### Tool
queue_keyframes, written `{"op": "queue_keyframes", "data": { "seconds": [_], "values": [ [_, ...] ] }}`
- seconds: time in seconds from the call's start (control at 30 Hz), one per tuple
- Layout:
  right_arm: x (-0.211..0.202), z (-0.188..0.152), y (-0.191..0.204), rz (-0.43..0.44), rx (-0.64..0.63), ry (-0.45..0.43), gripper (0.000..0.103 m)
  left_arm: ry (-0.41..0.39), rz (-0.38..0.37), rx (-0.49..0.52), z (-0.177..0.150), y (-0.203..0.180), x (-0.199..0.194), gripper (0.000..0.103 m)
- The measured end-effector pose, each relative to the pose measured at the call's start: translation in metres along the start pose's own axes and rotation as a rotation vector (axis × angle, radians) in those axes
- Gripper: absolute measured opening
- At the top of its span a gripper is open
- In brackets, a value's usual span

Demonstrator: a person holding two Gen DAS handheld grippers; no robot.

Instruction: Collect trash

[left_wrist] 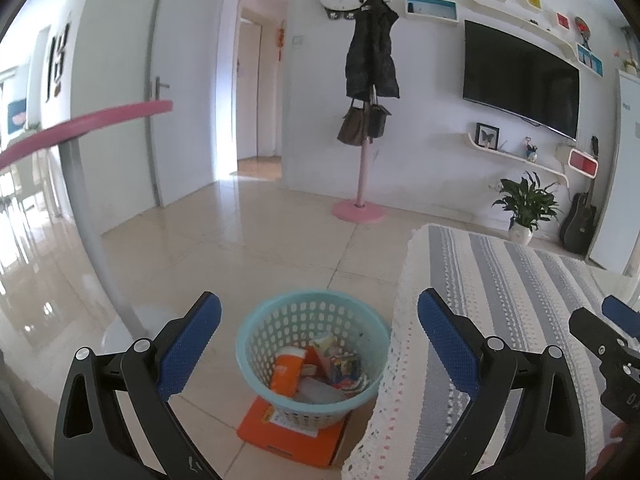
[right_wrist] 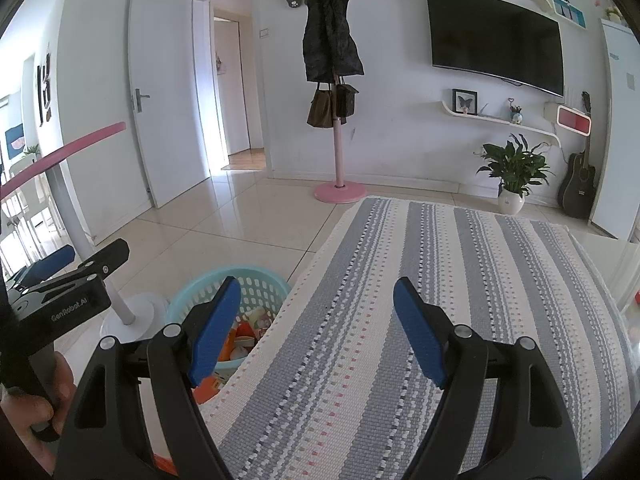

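Note:
A light blue perforated basket [left_wrist: 280,326] stands on an orange box [left_wrist: 292,438] on the floor beside the table. It holds trash: an orange packet [left_wrist: 286,372] and colourful wrappers [left_wrist: 344,368]. My left gripper [left_wrist: 318,312] is open and empty, hovering above the basket. My right gripper [right_wrist: 318,296] is open and empty above the striped tablecloth [right_wrist: 440,280]; the basket [right_wrist: 260,284] shows to its left, partly hidden by the left finger. The right gripper [left_wrist: 600,328] also shows at the right edge of the left wrist view.
A table with a grey-and-white striped cloth [left_wrist: 500,300] stands right of the basket. A white pole [left_wrist: 92,240] with a round base holds a pink tabletop [left_wrist: 80,124] at left. A pink coat rack [left_wrist: 362,184], a plant [left_wrist: 524,208] and a guitar [left_wrist: 580,224] stand by the far wall.

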State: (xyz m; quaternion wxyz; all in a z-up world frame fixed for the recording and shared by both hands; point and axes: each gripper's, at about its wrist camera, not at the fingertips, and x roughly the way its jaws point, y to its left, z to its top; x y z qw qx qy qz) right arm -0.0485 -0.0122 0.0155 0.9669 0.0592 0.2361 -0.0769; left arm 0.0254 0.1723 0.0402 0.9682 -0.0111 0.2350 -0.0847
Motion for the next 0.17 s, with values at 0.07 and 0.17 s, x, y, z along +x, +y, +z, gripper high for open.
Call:
{"op": "queue_keyframes", "data": {
  "seconds": [0.07,0.17],
  "values": [
    [0.0003,-0.0002,-0.0001,-0.001,0.002,0.0,0.075,0.009,-0.006,-0.014,-0.0003,0.0026,0.0019,0.096],
    [0.0007,-0.0001,-0.0011,-0.001,0.008,0.003,0.075,0.012,-0.023,-0.02,-0.0011,0.0044,0.002,0.096]
  ]
}}
